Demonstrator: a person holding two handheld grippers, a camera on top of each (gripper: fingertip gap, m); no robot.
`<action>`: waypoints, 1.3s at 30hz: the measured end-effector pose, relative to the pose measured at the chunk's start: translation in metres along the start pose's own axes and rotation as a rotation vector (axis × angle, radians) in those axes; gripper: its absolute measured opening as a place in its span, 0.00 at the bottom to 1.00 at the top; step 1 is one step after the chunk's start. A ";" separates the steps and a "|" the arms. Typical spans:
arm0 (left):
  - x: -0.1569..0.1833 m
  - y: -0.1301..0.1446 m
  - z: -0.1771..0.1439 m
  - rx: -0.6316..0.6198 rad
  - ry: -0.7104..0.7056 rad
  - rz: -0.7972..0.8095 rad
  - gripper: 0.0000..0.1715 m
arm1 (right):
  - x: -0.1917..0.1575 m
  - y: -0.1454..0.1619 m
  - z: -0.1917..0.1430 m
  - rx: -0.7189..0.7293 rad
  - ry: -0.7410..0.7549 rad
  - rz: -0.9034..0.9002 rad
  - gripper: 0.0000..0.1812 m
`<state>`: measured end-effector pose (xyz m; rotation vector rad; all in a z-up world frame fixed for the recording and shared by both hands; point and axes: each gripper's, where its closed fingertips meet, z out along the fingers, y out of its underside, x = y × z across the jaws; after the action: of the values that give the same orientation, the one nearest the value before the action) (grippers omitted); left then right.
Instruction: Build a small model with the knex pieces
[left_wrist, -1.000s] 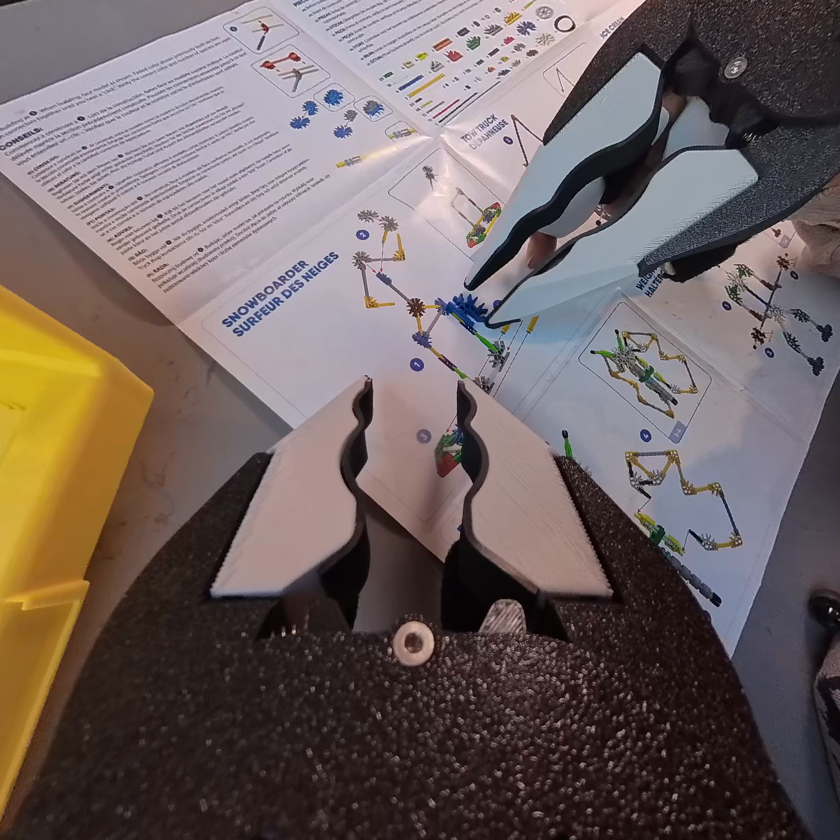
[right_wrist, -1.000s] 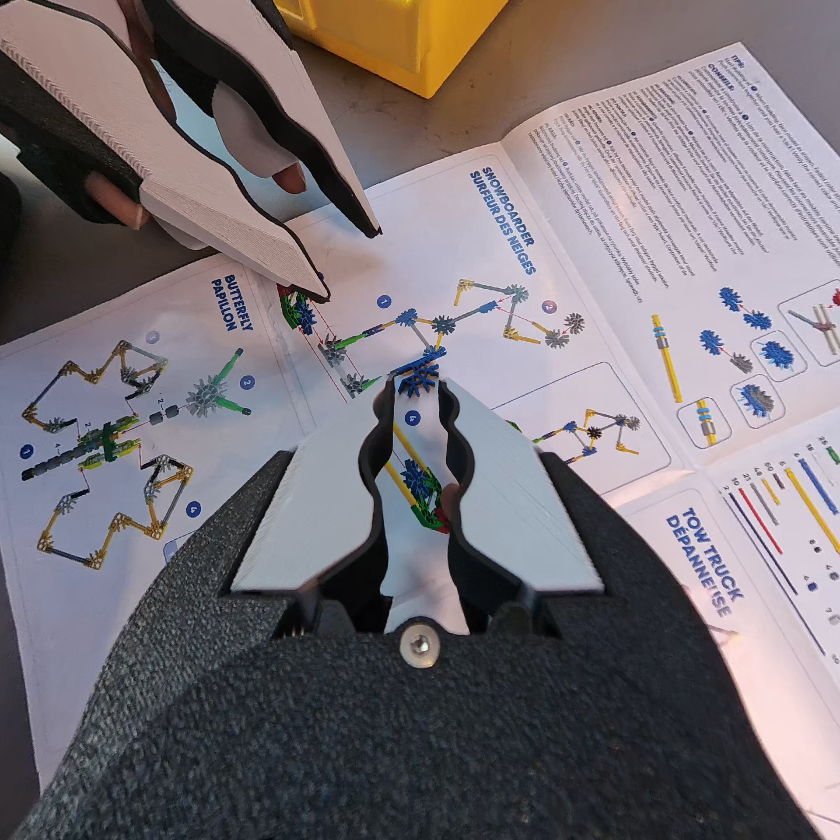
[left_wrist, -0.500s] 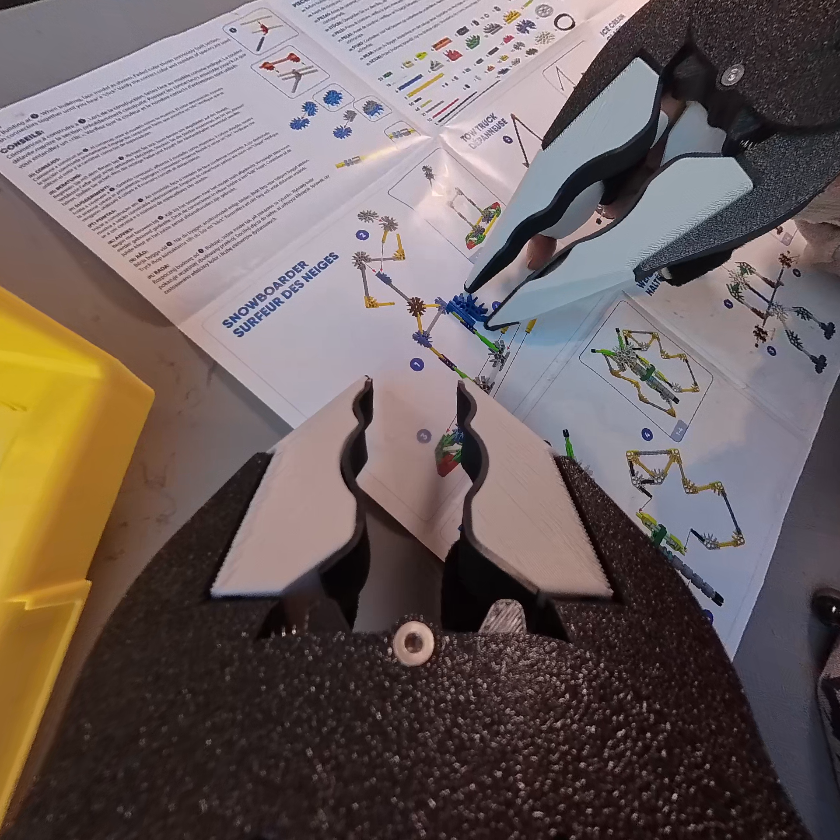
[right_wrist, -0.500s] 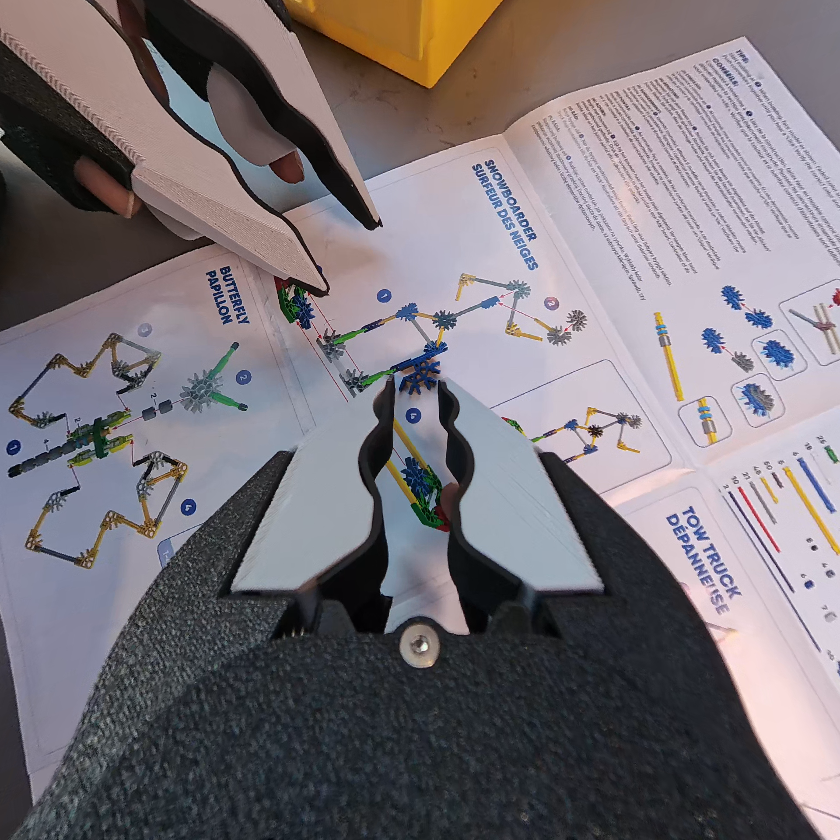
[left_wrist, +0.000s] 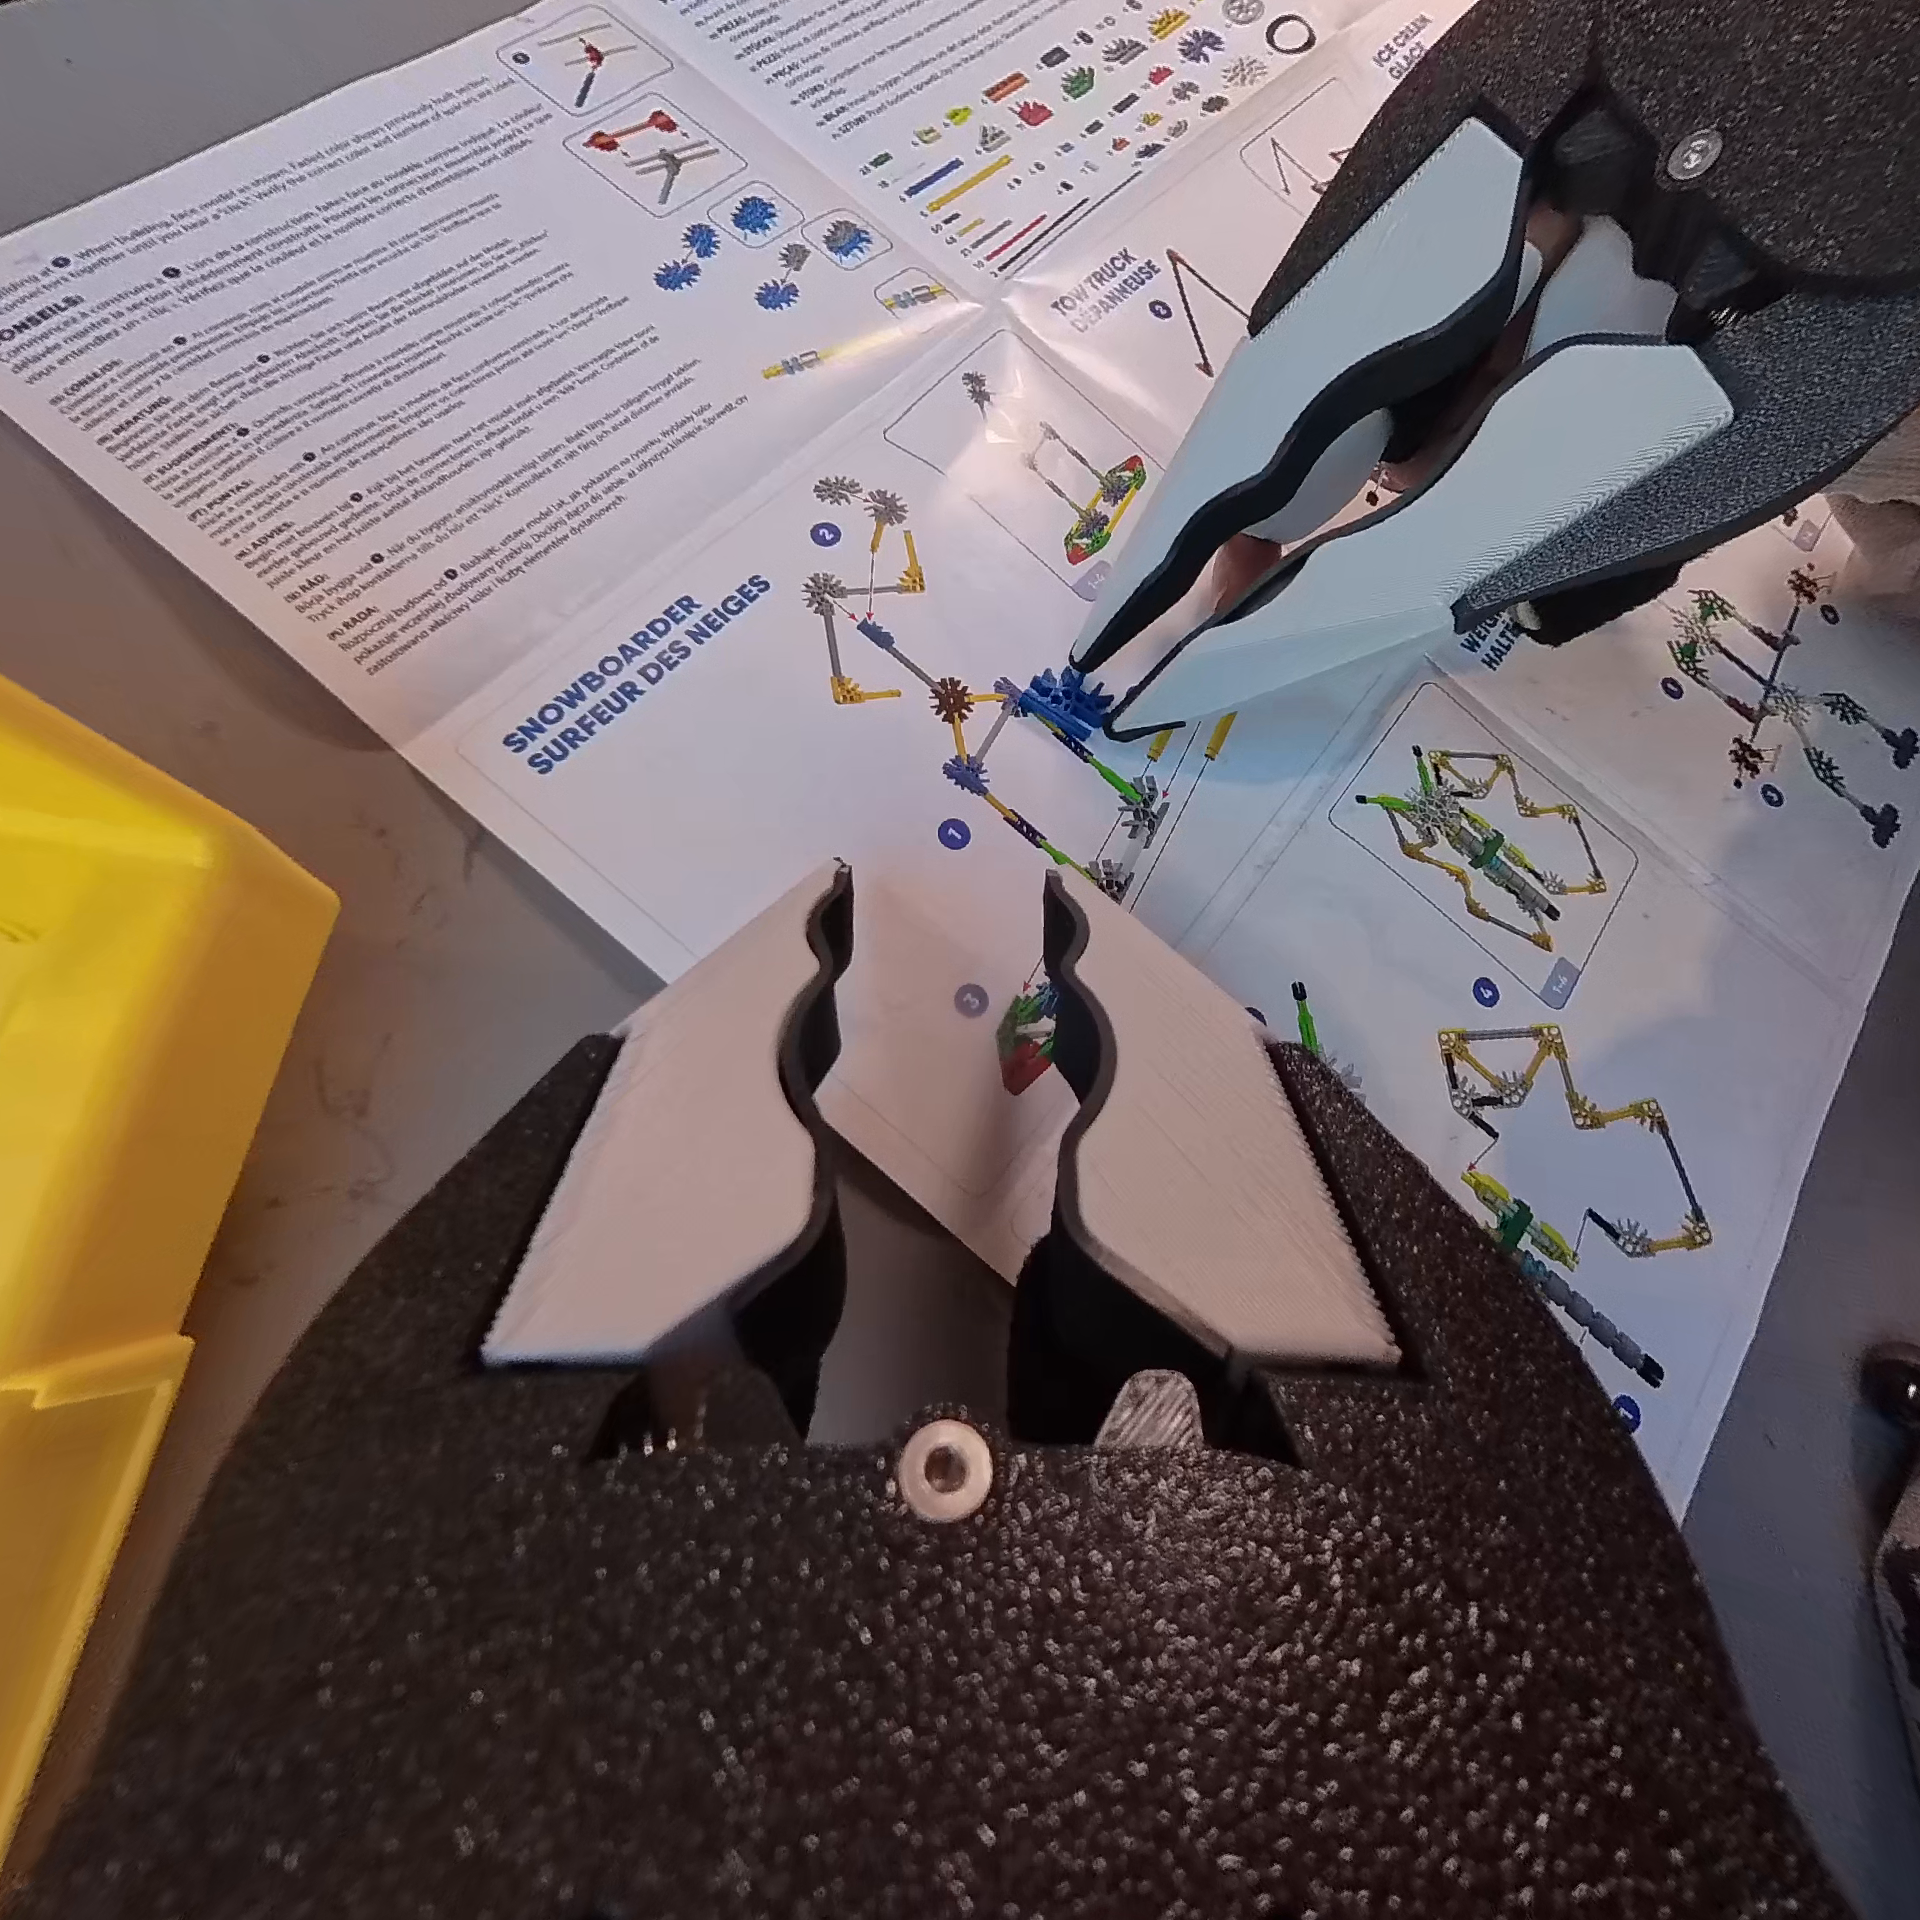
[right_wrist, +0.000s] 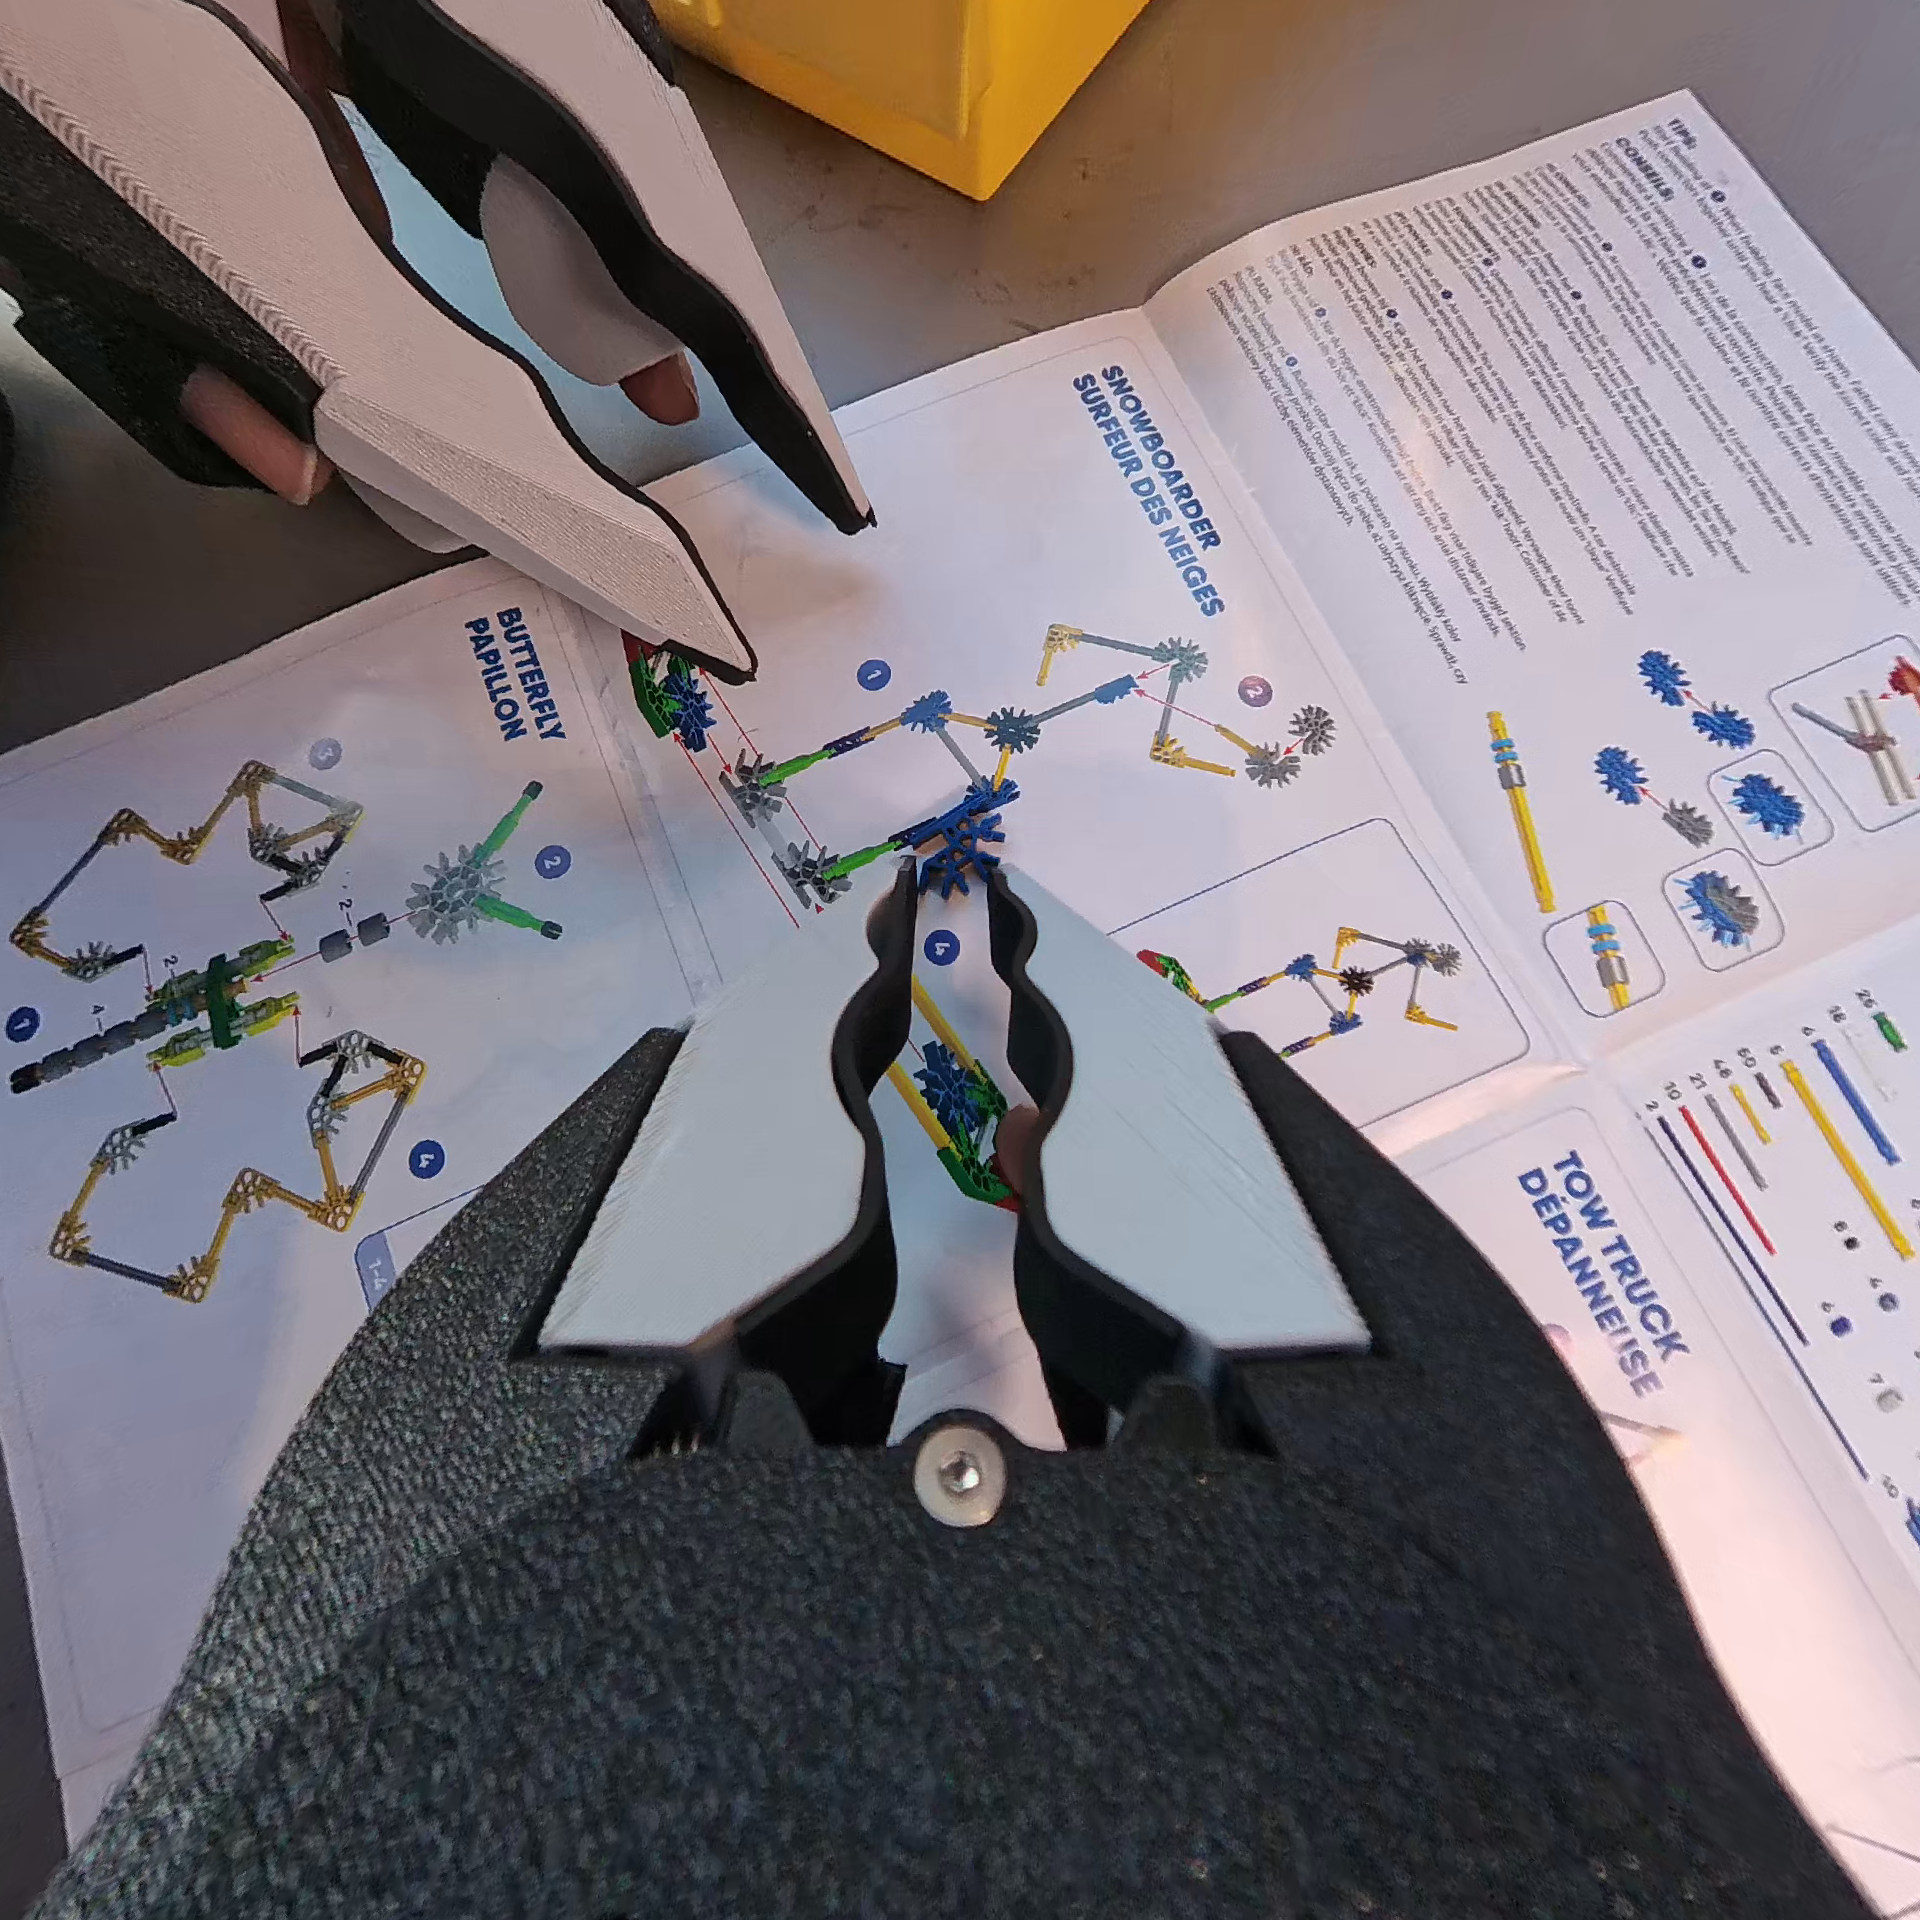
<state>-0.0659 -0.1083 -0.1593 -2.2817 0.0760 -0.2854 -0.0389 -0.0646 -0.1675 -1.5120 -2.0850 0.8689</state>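
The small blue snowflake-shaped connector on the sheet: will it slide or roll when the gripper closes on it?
The blue connector lies flat, so rolling seems unlikely. It probably slides easily on the glossy instruction sheet. Small and thin, it may slip from the right gripper.

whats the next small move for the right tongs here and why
Probably ease the right tongs slightly forward and close them on the blue snowflake connector. Their tips are open and sit just at its near edge, on the instruction sheet, not yet around it. The left tongs are open over the sheet, apart.
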 end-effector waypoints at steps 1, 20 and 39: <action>0.000 0.000 0.000 -0.001 0.000 0.000 0.21 | 0.000 0.000 0.000 0.000 0.000 0.000 0.07; -0.001 0.003 0.004 -0.008 0.004 -0.002 0.21 | 0.004 0.003 -0.007 0.010 -0.001 0.022 0.07; 0.001 0.002 0.004 -0.006 0.008 0.007 0.20 | 0.001 0.007 -0.010 0.009 -0.017 -0.050 0.13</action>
<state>-0.0639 -0.1066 -0.1634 -2.2860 0.0892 -0.2915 -0.0277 -0.0600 -0.1647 -1.4459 -2.1191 0.8749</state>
